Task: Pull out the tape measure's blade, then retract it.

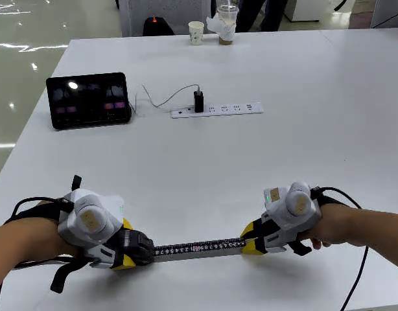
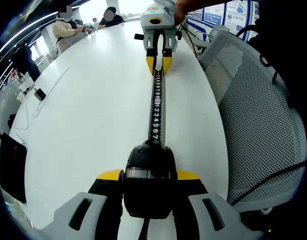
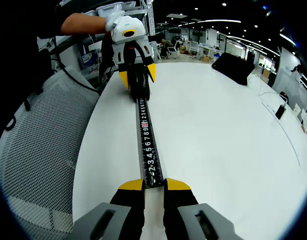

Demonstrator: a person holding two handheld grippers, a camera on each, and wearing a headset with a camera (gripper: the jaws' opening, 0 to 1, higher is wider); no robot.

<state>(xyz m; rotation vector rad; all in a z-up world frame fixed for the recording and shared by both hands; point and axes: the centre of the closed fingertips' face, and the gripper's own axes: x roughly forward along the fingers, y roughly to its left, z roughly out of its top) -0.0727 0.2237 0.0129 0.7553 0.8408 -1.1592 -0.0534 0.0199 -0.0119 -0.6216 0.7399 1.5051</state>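
my left gripper (image 1: 131,249) sits at the lower left of the head view, jaws clamped on either side of the tape measure (image 1: 142,248) — the black case is pinched between the yellow tips, low over the white table (image 1: 264,149). the blade (image 1: 199,247) runs out of the case toward the right, straight and flat, on the tabletop or just above it; i can't tell which. my right gripper (image 1: 251,243), at the lower right, has its jaws closed on the blade's far end, and the printed numbers face up along the stretch between the two tools

in the left gripper view the case sits in the gap between my jaws at the bottom centre, and the blade stretches up the middle of the frame to the right gripper near the top. a grey mesh chair (image 2: 263,115) takes the right side of that view. in the right gripper view the blade's end lies between the two yellow tips at the bottom centre, and the strip leads up to the left gripper and the case in the upper left

higher in the head view, well apart from the work, a dark tablet (image 1: 89,99) stands at the left. a white power strip (image 1: 216,110) with a black plug (image 1: 198,102) lies to its right — and a paper cup (image 1: 196,32) and a clear lidded cup (image 1: 226,26) stand near the table's far edge at the top
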